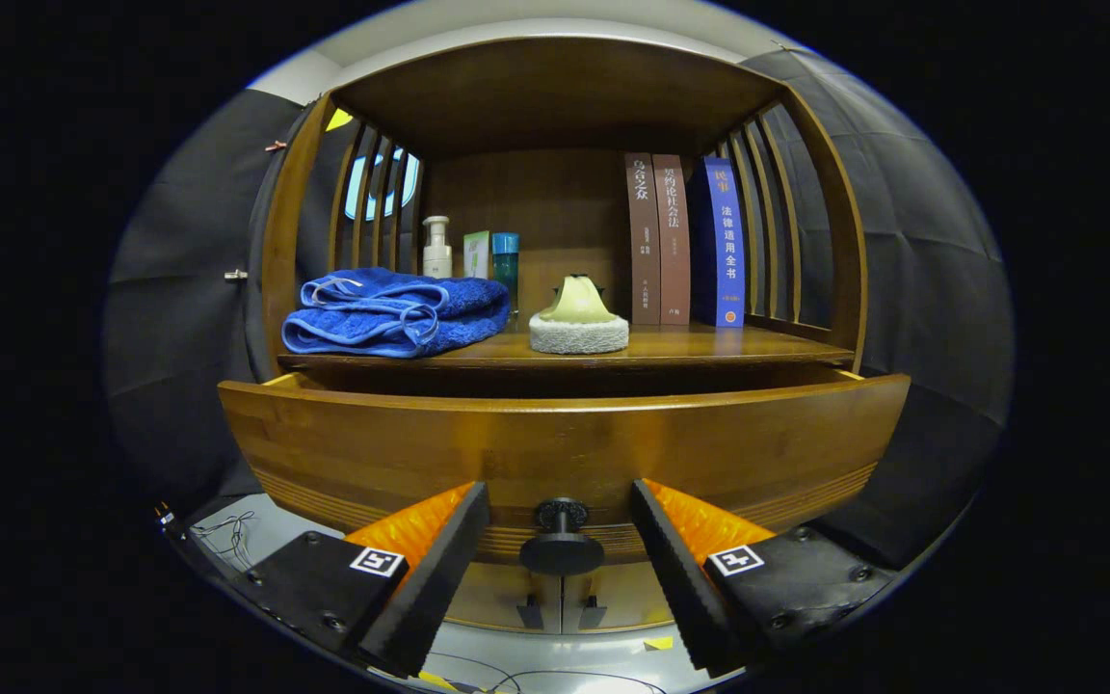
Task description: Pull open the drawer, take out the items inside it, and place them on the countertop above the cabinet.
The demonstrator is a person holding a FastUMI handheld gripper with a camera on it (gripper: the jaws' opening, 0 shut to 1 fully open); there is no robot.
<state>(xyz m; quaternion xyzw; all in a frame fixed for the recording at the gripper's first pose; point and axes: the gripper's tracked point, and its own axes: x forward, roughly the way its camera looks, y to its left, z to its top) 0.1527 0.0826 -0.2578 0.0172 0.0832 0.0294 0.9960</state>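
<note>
A wooden drawer (555,443) stands pulled partly out of the cabinet, its front panel just ahead of my fingers. Its dark round knob (562,540) sits between my two fingers, untouched by either. My gripper (560,506) is open, one finger on each side of the knob. The drawer's inside is hidden behind the front panel. Above the drawer lies the countertop (709,345), carrying a folded blue towel (396,313) and a pale scrubber (578,318) with a white fuzzy base.
At the back of the countertop stand a white pump bottle (436,249), a small box and a teal bottle (506,265); three upright books (685,241) lean at the right. Slatted wooden sides and a top board enclose the shelf. Cables lie on the floor below.
</note>
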